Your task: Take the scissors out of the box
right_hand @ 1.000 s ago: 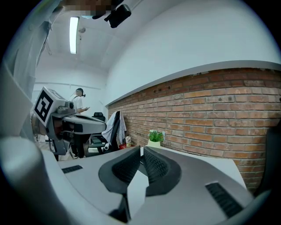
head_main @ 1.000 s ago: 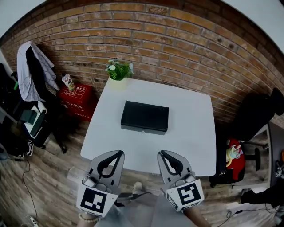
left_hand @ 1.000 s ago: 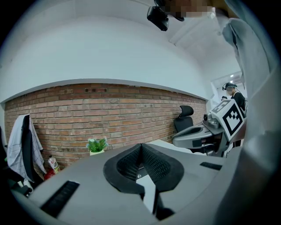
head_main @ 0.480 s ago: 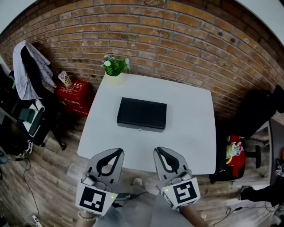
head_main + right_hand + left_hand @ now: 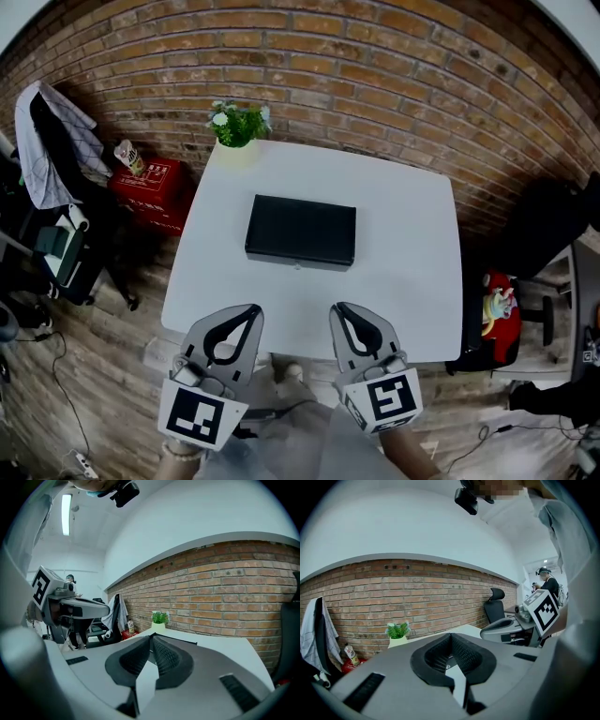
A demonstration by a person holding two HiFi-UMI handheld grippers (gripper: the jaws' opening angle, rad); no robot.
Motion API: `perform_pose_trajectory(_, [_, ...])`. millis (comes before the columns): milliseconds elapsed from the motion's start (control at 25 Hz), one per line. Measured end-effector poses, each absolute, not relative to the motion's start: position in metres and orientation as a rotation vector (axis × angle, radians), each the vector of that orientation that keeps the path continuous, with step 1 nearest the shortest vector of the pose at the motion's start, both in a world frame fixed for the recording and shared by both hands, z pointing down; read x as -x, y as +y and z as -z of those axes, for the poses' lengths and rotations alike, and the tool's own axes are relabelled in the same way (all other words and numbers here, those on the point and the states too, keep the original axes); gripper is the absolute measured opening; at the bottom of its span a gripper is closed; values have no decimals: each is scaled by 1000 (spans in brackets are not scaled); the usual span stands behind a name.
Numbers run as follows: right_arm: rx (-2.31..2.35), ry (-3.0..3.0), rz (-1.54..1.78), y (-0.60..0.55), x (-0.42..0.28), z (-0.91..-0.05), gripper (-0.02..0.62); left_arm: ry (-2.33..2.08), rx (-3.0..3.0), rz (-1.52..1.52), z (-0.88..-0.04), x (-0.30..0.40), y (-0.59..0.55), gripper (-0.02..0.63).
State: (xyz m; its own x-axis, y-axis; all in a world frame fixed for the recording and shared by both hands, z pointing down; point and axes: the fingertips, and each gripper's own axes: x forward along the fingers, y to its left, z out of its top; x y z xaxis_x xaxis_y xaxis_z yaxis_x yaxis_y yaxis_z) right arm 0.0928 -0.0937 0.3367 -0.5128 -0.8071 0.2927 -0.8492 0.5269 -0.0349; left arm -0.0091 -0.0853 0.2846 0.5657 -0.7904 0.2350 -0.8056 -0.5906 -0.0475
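- Left gripper (image 5: 253, 310): its jaws are pressing together at the tips, with nothing pinched between them. The left gripper view (image 5: 451, 635) is showing the same, pads meeting and only the empty loop behind them.
- Right gripper (image 5: 339, 310): its jaws are likewise pressing together and gripping nothing; the right gripper view (image 5: 151, 636) is confirming it.
- Both grippers are hovering side by side at the near edge of the white square counter (image 5: 405, 281), touching nothing and pointing toward the far side.
- The flat black rectangular box (image 5: 301, 232) is sitting around the middle of the counter, well apart from both grippers, with its lid shut.
- The box's long axis is running left to right in the head view, parallel to the counter's near edge and to the red brick wall (image 5: 375, 75). One long side is facing the grippers, and a small light fitting is showing at the middle of it.
- The scissors are not showing in any view, since the shut lid is hiding the inside of the box.
- A small green potted plant (image 5: 236, 125) is standing at the far left corner of the counter.
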Motion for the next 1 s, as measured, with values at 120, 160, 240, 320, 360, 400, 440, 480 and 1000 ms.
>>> perform_pose_trajectory(120, [-1410,-2503,-279,-104,-90,-347,51,-1366,-2721,-371,-292,13,-97,15])
perform_pose_trajectory(160, [-1413,-2496,-288,-107,-88,-351,52,-1357,-2724,-374,-294,14,-101,15])
perform_pose_trajectory(240, [-1417,-2483,-304,-114,-85,-360,52,-1338,-2729,-380,-300,16,-108,15])
perform_pose_trajectory(320, [-1412,-2467,-318,-121,-82,-369,52,-1322,-2735,-392,-305,17,-114,15])
perform_pose_trajectory(360, [-1409,-2459,-328,-125,-80,-374,52,-1315,-2733,-393,-307,18,-118,15])
perform_pose_trajectory(400, [-1408,-2449,-341,-129,-78,-378,52,-1310,-2728,-391,-310,20,-122,15])
perform_pose_trajectory(440, [-1410,-2438,-356,-133,-76,-382,52,-1304,-2725,-390,-312,21,-126,15])
perform_pose_trajectory(480, [-1414,-2427,-368,-137,-75,-387,52,-1298,-2726,-391,-314,23,-130,15])
perform_pose_trajectory(1000, [-1435,-2312,-486,-175,-59,-441,52,-1167,-2786,-506,-355,32,-169,15])
